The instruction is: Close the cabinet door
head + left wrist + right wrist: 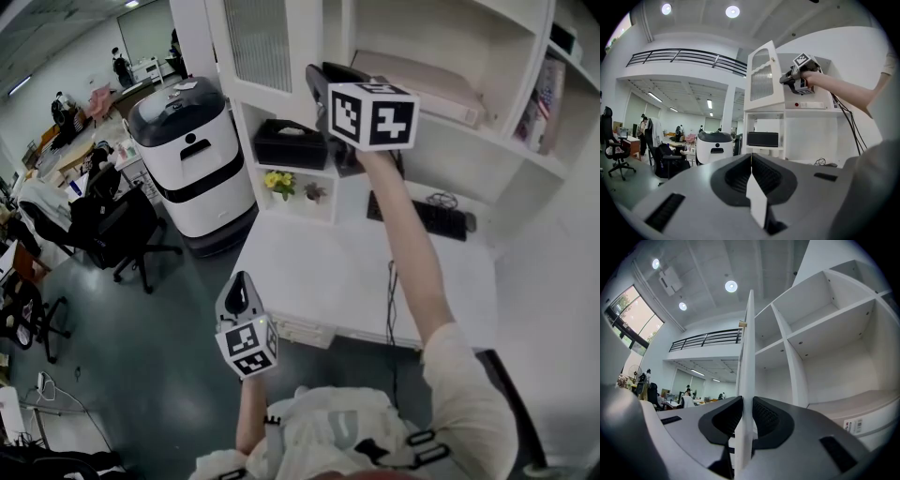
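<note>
Cabinet door (748, 348): open, standing edge-on out from the cabinet (820, 333); the swing shut appears still to be made. Right gripper (744, 414): jaws pinched on the door's edge. Left gripper (751, 174): jaws together, empty, held low. Upper compartments: bare. Lower cubbies: black box (291, 142), yellow flowers (277, 180).

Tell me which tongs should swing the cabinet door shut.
Right. The right tongs clamp the edge of the cabinet door beside the open shelves; the left tongs hang low, shut, well away from it.
</note>
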`<state>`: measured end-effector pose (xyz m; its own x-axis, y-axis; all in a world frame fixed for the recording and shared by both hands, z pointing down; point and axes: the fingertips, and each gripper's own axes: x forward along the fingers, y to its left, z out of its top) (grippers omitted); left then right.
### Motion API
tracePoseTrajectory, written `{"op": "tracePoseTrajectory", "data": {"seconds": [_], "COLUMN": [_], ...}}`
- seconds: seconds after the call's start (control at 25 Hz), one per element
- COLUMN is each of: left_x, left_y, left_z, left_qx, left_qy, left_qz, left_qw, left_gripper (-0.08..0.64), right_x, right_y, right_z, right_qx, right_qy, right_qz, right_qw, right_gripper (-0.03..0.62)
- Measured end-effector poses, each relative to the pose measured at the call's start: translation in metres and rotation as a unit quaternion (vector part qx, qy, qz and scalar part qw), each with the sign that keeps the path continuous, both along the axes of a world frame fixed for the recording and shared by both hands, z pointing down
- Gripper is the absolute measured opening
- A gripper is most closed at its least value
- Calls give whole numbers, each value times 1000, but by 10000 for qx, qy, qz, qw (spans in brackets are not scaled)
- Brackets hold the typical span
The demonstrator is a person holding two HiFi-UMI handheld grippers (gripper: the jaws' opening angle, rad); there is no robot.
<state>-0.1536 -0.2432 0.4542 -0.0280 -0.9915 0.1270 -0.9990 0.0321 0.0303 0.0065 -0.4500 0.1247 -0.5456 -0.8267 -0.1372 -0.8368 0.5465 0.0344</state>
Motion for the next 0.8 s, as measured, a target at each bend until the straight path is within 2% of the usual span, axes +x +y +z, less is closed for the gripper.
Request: {"op": "tracePoseTrajectory", "data": {"seconds": [0.8], "left_x": [2], "left_y": [-29], "left_z": [9], "left_qx": [-95], "left_qy": [86], "left_qz": [161], "left_qw": [9998], "left_gripper": [5], "right_x": [21], "right_y": [-32], "right_z": [-1], "right_qx": [174], "right_qy": [80], "right_qz": [613], "right_qw": [9979], "right_gripper": [75]}}
